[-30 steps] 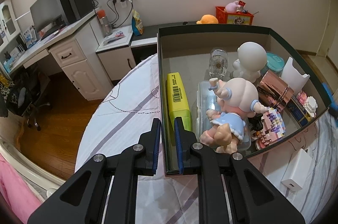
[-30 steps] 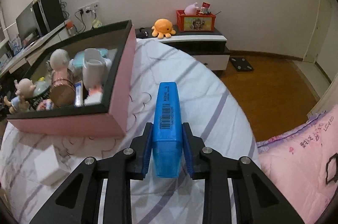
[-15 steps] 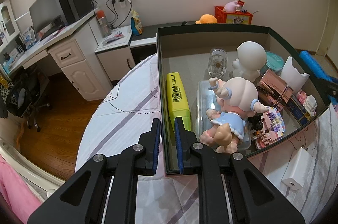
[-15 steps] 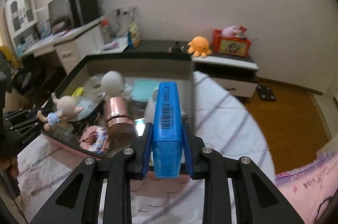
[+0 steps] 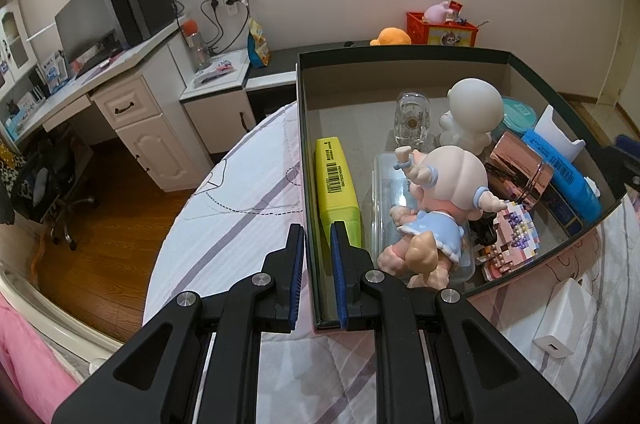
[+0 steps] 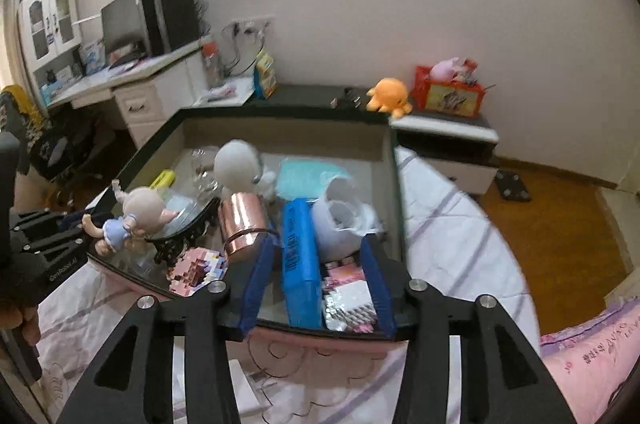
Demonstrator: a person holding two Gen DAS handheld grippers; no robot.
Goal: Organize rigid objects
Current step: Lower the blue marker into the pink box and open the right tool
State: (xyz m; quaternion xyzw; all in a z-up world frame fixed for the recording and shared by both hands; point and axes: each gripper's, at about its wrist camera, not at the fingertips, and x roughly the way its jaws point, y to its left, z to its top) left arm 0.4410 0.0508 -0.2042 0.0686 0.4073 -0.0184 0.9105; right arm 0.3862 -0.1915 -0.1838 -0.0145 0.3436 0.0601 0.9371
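The blue box [image 6: 301,264] lies in the storage box [image 6: 276,116], at its near right end, with its lower end hidden behind the box's dark near rim. It rests tilted, its long axis running from the near rim up toward the far wall, barcode face up. The right gripper [image 6: 316,260] stands over it with its jaws apart; they have just been opening, and the blue box sits between the pads with a clear gap on each side, so nothing is gripped.

In the left wrist view the same blue box [image 5: 560,172] leans along the right wall, its far end tucked behind a white holder [image 5: 554,132].

A copper cup [image 6: 242,222] stands just left of it and partly covers its side. Further left are a blue-dressed doll [image 5: 436,208], a white figurine [image 5: 474,116], a clear glass [image 5: 412,118], a pixel-block toy [image 5: 510,236] and a yellow box [image 5: 336,184] lying lengthwise by the left wall. The right wrist view is blurred, so small items under the gripper cannot be read.

The left gripper [image 5: 318,264] is closed on the storage box's near left wall, one pad outside and one inside. A white charger [image 5: 560,320] lies on the bedsheet [image 5: 224,224] outside.
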